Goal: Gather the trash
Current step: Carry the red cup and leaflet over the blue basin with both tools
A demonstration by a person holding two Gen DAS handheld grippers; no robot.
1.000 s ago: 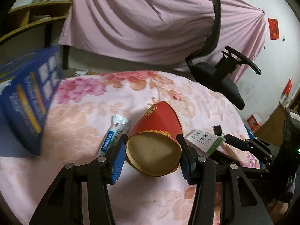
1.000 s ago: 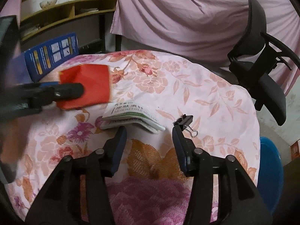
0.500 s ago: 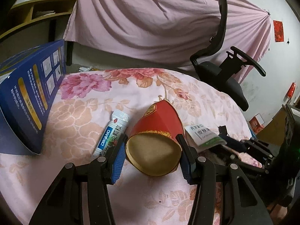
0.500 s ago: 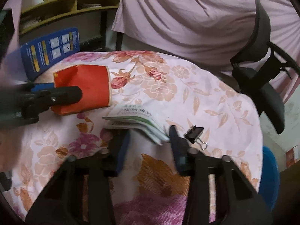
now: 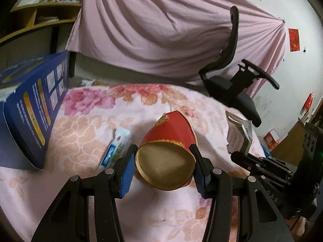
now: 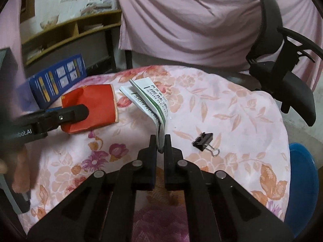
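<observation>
Right wrist view has the right gripper (image 6: 160, 143) pinched on one corner of the flattened white box (image 6: 150, 102), tilted up off the flowered cloth (image 6: 232, 109). Grip is so shallow it could slip out if swung. Left gripper (image 5: 162, 161) clamps the red paper cup (image 5: 168, 151) sideways; squeeze harder and it crumples.
</observation>
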